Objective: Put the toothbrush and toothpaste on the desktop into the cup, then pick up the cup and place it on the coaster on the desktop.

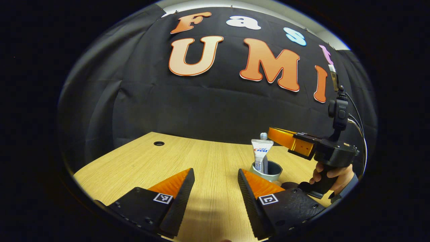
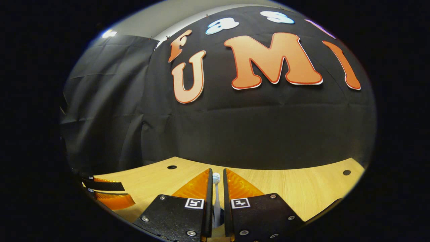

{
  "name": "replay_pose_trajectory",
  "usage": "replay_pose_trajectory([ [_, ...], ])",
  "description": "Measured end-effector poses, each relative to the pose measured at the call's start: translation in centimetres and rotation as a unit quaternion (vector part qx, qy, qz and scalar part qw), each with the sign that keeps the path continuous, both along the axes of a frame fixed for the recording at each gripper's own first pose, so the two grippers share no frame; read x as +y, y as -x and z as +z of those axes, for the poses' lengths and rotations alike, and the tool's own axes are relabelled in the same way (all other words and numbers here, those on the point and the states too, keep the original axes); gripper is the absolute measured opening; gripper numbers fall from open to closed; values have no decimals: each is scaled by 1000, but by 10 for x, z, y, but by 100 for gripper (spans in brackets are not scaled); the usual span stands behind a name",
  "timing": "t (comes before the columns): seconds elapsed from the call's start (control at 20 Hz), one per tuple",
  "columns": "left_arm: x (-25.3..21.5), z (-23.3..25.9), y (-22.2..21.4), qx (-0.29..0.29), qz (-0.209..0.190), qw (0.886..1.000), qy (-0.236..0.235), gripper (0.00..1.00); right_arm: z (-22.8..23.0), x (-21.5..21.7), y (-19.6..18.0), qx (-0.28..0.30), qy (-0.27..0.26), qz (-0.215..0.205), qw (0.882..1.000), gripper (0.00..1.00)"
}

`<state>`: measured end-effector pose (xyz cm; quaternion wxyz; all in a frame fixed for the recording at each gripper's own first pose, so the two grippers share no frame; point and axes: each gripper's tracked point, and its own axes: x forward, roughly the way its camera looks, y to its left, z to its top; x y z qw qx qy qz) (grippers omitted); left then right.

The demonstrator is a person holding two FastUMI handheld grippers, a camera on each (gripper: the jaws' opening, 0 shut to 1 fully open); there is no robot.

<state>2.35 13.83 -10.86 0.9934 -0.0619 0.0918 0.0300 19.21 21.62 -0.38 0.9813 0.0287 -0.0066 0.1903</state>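
Wooden desktop (image 1: 188,158) under level left tool (image 1: 215,188)

The table (image 1: 208,158) is pale wood-look laminate with fine straight grain and a smooth, softly shiny finish. On it stands a cup (image 1: 272,171) with a smooth, matt surface. Inside the cup, the toothpaste (image 1: 261,153) is a glossy plastic tube. Behind the table hangs matt, creased cloth (image 1: 208,107). The left claw (image 1: 215,178) has ribbed inner faces and grainy matt plastic bases.
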Motion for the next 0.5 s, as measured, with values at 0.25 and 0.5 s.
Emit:
replay_pose_trajectory([
  [0.25, -31, 5, -4, 23, -17, 1000, -6, 80, 16, -31, 21, -12, 26, -21, 999, 34],
  [0.5, -64, 24, -7, 24, -42, 999, 1, 97, 38, -55, 40, -24, 21, -36, 999, 80],
])
